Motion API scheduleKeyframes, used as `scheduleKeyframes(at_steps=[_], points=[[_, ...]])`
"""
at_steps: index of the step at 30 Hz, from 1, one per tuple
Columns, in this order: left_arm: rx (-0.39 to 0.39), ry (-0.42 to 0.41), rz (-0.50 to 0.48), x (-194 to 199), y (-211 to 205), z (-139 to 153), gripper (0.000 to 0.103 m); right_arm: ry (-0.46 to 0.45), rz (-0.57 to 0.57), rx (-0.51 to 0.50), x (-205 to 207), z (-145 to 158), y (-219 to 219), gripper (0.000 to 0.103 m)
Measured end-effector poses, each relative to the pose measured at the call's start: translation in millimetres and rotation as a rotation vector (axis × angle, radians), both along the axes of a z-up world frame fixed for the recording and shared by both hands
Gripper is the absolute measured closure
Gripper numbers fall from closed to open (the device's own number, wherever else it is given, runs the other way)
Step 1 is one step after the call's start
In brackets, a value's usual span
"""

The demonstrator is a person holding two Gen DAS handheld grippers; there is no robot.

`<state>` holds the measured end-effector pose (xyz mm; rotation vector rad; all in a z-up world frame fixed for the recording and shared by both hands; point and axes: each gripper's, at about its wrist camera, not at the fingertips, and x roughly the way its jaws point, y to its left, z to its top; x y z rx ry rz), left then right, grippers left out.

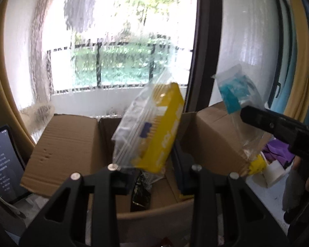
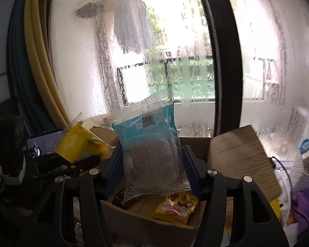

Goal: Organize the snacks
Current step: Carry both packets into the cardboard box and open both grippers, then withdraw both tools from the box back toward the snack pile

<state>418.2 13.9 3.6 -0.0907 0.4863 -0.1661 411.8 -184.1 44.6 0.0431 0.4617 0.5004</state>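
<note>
One open cardboard box [image 2: 232, 150], two clear-wrapped snack packets held aloft, one yellow [image 1: 158, 129], one teal [image 2: 152, 144], one yellow-red packet [image 2: 176, 205] inside the box, one tablet [image 1: 4, 164]

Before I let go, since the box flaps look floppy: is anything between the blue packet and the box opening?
Nothing visible blocks it. The blue packet, pinched in the right gripper, hangs above the open cardboard box; its flaps fold outward. The left gripper holds the yellow packet beside it.

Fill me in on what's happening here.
A person is sorting snacks with two handheld grippers. The left gripper holds a yellow snack packet and the right gripper a teal snack packet, both above an open cardboard box by the window. A yellow wrapped snack already lies inside.
</note>
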Motion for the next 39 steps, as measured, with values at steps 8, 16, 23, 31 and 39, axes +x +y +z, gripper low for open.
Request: scheduleKeyframes(at_steps=[8, 16, 23, 31, 39], points=[[-0.033, 0.103, 0.029, 44.5, 2.9, -13.0, 0.07, 0.053, 0.002, -0.002, 38.6, -10.8, 12.9, 0.043], [-0.049, 0.202, 0.067, 79.6, 5.7, -29.1, 0.067, 0.082, -0.01, 0.004, 71.0, -14.3, 19.0, 0.043], [-0.084, 0.197, 0.089, 89.3, 11.0, -31.0, 0.051, 0.166, -0.047, 0.043, 96.4, -25.6, 25.3, 0.04], [-0.109, 0.174, 0.081, 73.8, 27.2, -18.8, 0.037, 0.171, -0.08, 0.06, 90.4, -24.7, 15.8, 0.033], [-0.083, 0.148, 0.066, 36.3, 17.9, -2.1, 0.036, 0.132, -0.074, 0.041, 55.3, -4.4, 9.0, 0.033]])
